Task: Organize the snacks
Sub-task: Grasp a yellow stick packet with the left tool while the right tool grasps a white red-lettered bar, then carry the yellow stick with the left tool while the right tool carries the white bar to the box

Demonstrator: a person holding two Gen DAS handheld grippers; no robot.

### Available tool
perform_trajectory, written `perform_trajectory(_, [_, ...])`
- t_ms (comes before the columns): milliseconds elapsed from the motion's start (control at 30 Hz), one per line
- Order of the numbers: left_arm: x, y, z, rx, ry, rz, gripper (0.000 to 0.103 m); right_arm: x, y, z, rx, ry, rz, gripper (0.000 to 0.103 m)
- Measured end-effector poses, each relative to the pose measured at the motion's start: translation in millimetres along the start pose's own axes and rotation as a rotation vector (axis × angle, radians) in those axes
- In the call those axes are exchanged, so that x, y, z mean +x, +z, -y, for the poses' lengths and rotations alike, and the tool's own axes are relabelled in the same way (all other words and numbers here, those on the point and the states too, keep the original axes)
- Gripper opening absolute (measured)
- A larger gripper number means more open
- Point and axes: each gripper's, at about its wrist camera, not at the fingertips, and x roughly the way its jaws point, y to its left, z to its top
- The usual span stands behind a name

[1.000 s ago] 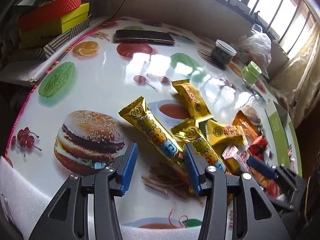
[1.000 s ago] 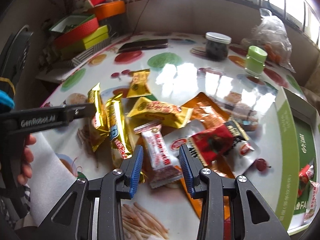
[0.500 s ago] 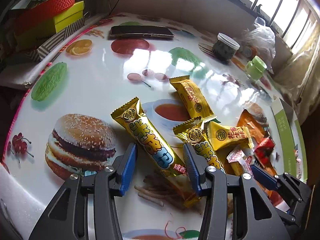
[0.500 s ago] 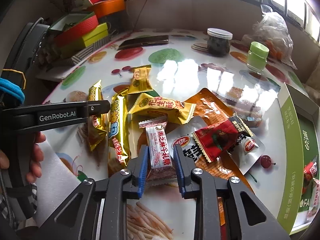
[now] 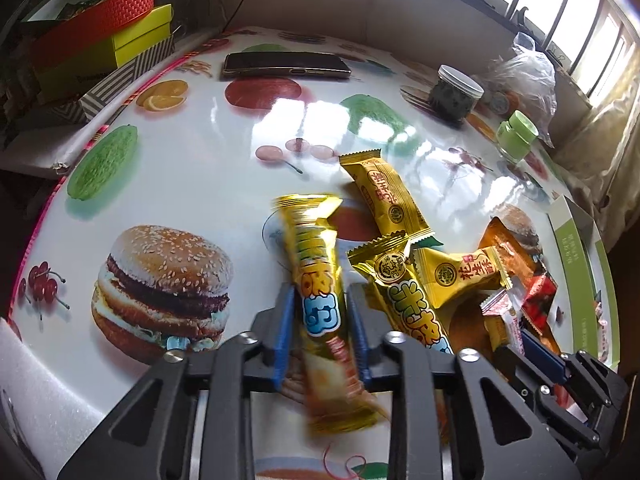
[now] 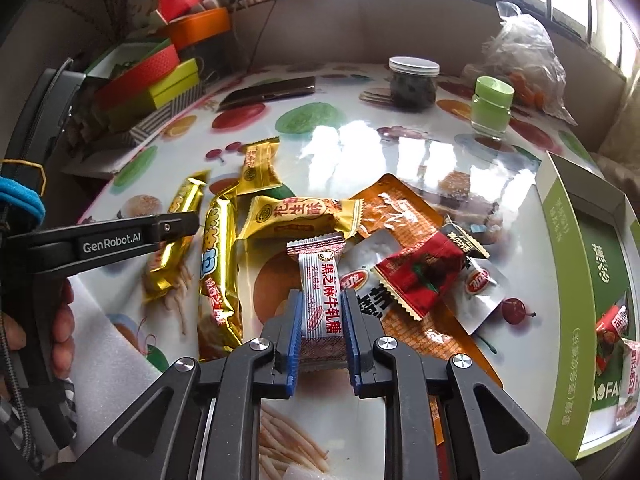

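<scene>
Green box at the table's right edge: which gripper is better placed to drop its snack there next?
Probably the right gripper: it grips the white nougat candy and the green box lies on its side. The left gripper is farther away.

i count two long gold bars: one [image 5: 320,300] and a second [image 5: 416,308]. two short yellow packets: one [image 6: 298,218], another [image 6: 258,168]. one silver-and-red nougat [image 6: 322,292]. one orange flat pouch [image 6: 396,212]. one red crinkle-edged packet [image 6: 426,272]. two white sachets with red logos: [image 6: 366,284] and [image 6: 478,286]. inside the green box [image 6: 560,280] i make out two more wrapped pieces [image 6: 620,344]; any others are hidden. two jars: one dark with white lid [image 6: 414,82], one green-capped [image 6: 492,106]. one phone [image 5: 286,65]. one clear plastic bag [image 6: 524,60]. two grippers: left [image 5: 322,332], right [image 6: 322,334].
</scene>
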Motion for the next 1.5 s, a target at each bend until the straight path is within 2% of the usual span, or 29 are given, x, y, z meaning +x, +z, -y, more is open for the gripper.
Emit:
perform_trajectory(300, [-3,-3,1,0.002,0.002,0.003,0.024,-5,-2,4,0.022,-0.004,0.014,0.018])
perform_trajectory(567, [-18,-2,8,0.029,0.006,0.037,0.024,-14,-2,3,0.024,-0.001,0.038,0.018])
perform_trajectory(933, [-40,-5,34,0.085,-0.046,0.069,0.024,-38,0,14,0.068,-0.017,0.093,0.018])
perform_trajectory(1500, [-60,-2,85,0.173,-0.132,0.099,0.024,-76,-3,55,0.173,-0.094,0.16,0.018])
